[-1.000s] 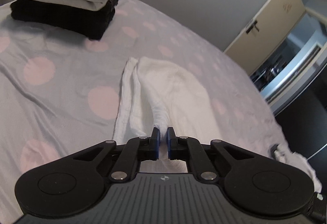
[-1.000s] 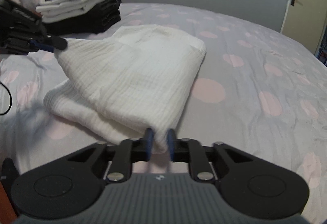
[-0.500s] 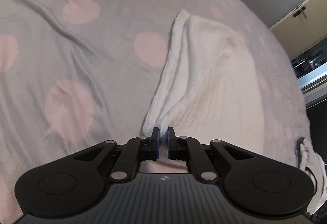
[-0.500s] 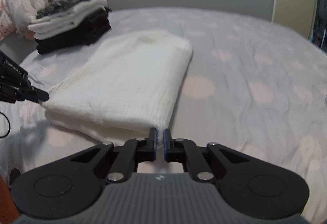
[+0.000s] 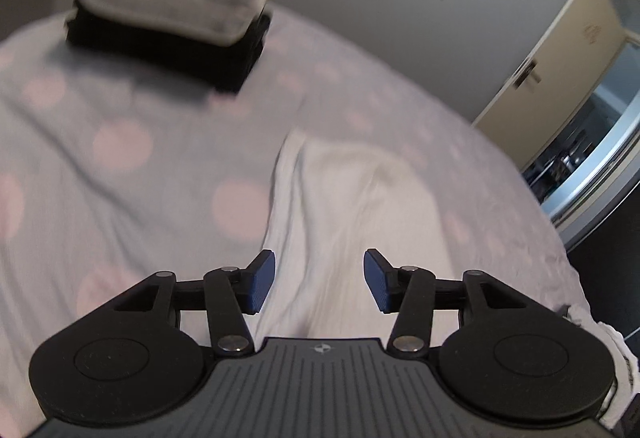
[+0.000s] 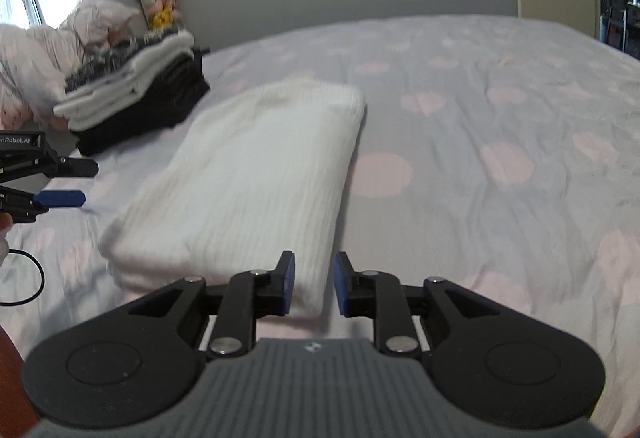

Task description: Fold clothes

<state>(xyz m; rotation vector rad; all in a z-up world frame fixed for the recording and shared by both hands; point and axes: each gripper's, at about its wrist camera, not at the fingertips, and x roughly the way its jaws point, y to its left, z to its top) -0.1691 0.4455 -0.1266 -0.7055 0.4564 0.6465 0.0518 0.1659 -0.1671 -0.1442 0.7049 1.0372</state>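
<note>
A folded white garment [image 6: 256,174] lies flat on the grey bed sheet with pink dots [image 6: 500,126]; it also shows in the left wrist view [image 5: 352,206]. My left gripper [image 5: 316,280] is open and empty, just above the garment's near edge. It shows at the left of the right wrist view [image 6: 68,182], apart from the cloth. My right gripper [image 6: 314,284] is open and empty, its jaws on either side of the garment's near corner without closing on it.
A stack of folded black and white clothes [image 6: 136,94] sits at the back left of the bed, also in the left wrist view [image 5: 172,18]. Unfolded pink laundry [image 6: 48,50] lies behind it. A door [image 5: 560,78] stands to the right. More white cloth [image 5: 600,350] hangs off the bed edge.
Both grippers were shut on the white garment's corners, lowered it flat onto the bed, then opened and let it go. The left gripper tilted up and pulled back.
</note>
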